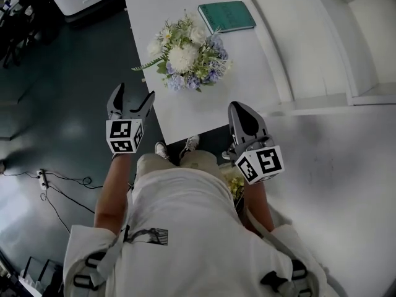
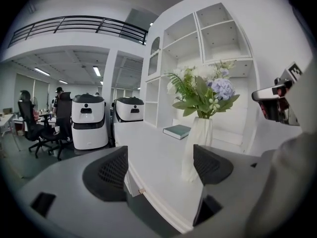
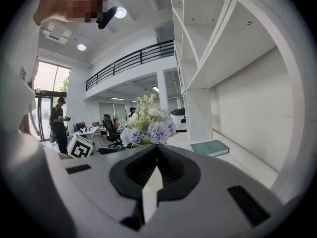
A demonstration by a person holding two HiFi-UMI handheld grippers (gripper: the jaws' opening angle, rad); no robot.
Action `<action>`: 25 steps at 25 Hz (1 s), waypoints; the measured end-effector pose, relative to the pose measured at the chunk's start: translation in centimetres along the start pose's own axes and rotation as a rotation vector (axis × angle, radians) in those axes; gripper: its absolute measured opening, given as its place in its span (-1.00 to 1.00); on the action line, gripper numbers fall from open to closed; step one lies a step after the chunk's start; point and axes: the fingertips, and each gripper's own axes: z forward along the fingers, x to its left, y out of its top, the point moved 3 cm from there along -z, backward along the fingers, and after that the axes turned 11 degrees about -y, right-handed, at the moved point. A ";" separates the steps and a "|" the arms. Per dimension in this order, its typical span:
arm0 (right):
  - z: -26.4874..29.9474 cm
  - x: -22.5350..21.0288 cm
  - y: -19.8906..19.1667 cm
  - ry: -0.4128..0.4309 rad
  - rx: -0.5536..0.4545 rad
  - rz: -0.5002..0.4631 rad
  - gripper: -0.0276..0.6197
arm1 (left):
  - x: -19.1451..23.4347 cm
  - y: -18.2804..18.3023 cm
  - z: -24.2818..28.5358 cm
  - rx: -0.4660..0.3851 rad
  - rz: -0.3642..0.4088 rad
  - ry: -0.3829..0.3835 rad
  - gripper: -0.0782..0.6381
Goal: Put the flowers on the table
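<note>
The big white table (image 1: 185, 113) runs away from the person. A tall white shelf unit (image 2: 198, 48) stands along the table's right edge. Two white machines (image 2: 89, 120) stand on the floor past the table's left edge.

A white vase (image 2: 198, 143) stands on the table and it is full of flowers (image 1: 185, 57). They are white and light purple, with green leaves. The vase is close to the left edge of the table, a little way in from the near edge. It stands straight up, and the flowers point up out of its top. Some leaves hang out to the left, over the table's edge.

A green book (image 1: 226, 16) lies flat farther back on the table, toward the right edge, well apart from the vase.

The left gripper (image 1: 133, 93) is just off the near left corner of the table. Its jaws are wide apart and hold nothing. The vase is out in front of it, not touching it.

The right gripper (image 1: 239, 110) is at the near edge of the table, on the right. Its jaws are pressed together with nothing in them.
</note>
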 end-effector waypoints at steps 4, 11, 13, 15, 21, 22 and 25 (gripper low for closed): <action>1.1 -1.0 1.1 0.023 -0.014 -0.004 -0.88 | 0.2 1.0 -0.6 -0.002 0.001 0.030 0.18; 2.6 -2.3 2.5 0.048 -0.042 0.011 -0.88 | 1.5 3.9 -1.8 -0.033 0.004 0.122 -0.24; 3.0 -2.7 2.8 0.050 -0.047 0.017 -0.88 | 2.1 5.0 -2.5 -0.045 0.014 0.157 -0.36; 3.3 -3.1 3.1 0.050 -0.053 0.024 -0.88 | 2.6 6.1 -3.2 -0.058 0.023 0.188 -0.48; 4.6 -3.9 4.5 0.047 -0.081 0.025 -0.88 | 3.8 9.4 -5.1 -0.113 0.051 0.237 -0.68; 4.8 -4.0 4.7 0.047 -0.084 0.023 -0.88 | 3.8 10.0 -5.4 -0.126 0.060 0.242 -0.72; 5.2 -3.8 5.3 0.053 -0.094 0.020 -0.88 | 3.8 11.8 -6.6 -0.163 0.085 0.255 -0.74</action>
